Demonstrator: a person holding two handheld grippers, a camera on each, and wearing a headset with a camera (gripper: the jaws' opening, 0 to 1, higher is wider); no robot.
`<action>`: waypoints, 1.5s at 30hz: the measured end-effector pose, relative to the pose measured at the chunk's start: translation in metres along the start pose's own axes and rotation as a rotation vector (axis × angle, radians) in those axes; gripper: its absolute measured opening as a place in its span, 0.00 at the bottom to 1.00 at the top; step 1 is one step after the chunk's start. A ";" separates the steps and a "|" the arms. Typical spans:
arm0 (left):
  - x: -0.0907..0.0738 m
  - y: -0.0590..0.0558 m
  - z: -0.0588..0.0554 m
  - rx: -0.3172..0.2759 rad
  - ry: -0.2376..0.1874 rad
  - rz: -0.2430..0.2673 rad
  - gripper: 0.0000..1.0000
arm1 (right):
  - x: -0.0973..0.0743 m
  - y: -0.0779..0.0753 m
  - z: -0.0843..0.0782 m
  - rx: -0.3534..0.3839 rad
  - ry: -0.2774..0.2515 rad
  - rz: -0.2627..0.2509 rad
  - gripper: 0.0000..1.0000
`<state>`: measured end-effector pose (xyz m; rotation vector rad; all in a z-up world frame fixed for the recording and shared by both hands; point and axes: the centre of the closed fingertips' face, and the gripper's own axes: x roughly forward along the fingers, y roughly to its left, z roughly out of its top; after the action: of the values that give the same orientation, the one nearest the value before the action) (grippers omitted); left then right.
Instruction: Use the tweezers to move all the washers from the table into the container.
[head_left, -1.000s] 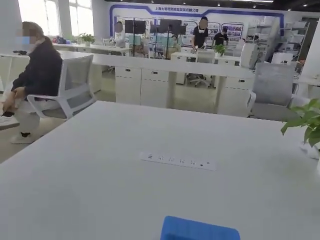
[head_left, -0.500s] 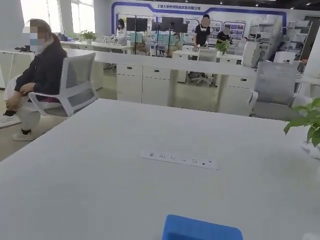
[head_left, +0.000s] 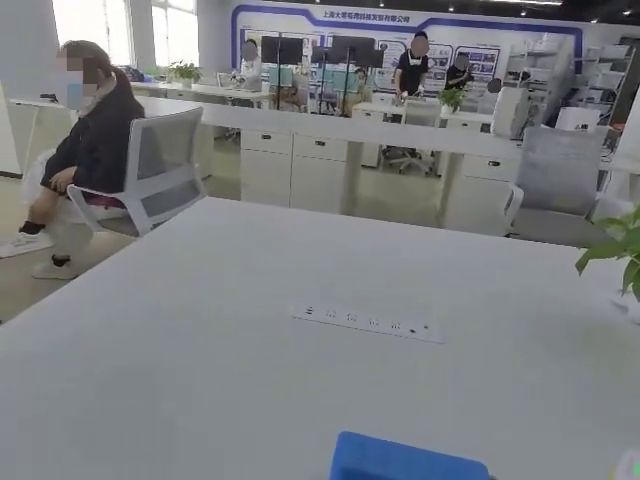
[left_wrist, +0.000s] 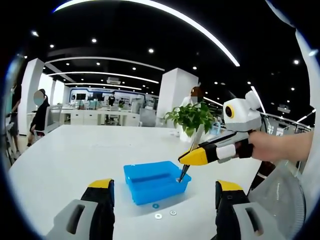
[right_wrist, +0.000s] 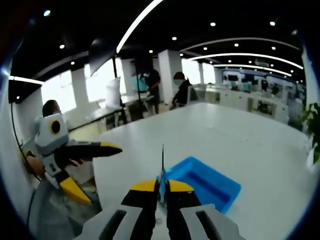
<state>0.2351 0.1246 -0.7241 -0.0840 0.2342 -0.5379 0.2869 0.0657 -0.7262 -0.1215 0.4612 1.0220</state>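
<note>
A blue container (left_wrist: 155, 180) sits on the white table (left_wrist: 75, 160); its near edge (head_left: 410, 462) shows at the bottom of the head view. Three small washers (left_wrist: 159, 216) lie on the table just in front of it. My left gripper (left_wrist: 165, 189) is open and empty, hovering over the washers. My right gripper (right_wrist: 161, 187) is shut on thin metal tweezers (right_wrist: 162, 167). In the left gripper view the tweezers (left_wrist: 192, 147) slant down, with their tip at the container's right edge. The blue container (right_wrist: 202, 182) lies just past the tweezers' tip, and the left gripper (right_wrist: 92, 169) hangs open at the left.
A white power strip (head_left: 368, 323) is set into the table's middle. A potted plant (head_left: 612, 250) stands at the table's right edge. A person sits in a grey chair (head_left: 155, 180) at the far left. Desks and more people fill the background.
The head view has shifted a little. The blue container and the power strip have stayed put on the table.
</note>
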 end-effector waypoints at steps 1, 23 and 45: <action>0.000 0.000 0.000 0.002 -0.001 0.001 0.84 | 0.000 -0.001 0.002 0.002 -0.006 -0.003 0.03; 0.000 0.000 0.001 -0.002 -0.001 0.002 0.83 | 0.020 -0.030 0.006 0.040 -0.003 -0.038 0.03; -0.001 0.003 0.000 0.004 0.002 0.008 0.83 | 0.050 -0.058 -0.020 0.064 0.067 -0.055 0.03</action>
<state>0.2354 0.1274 -0.7244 -0.0783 0.2351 -0.5309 0.3510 0.0689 -0.7722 -0.1109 0.5477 0.9506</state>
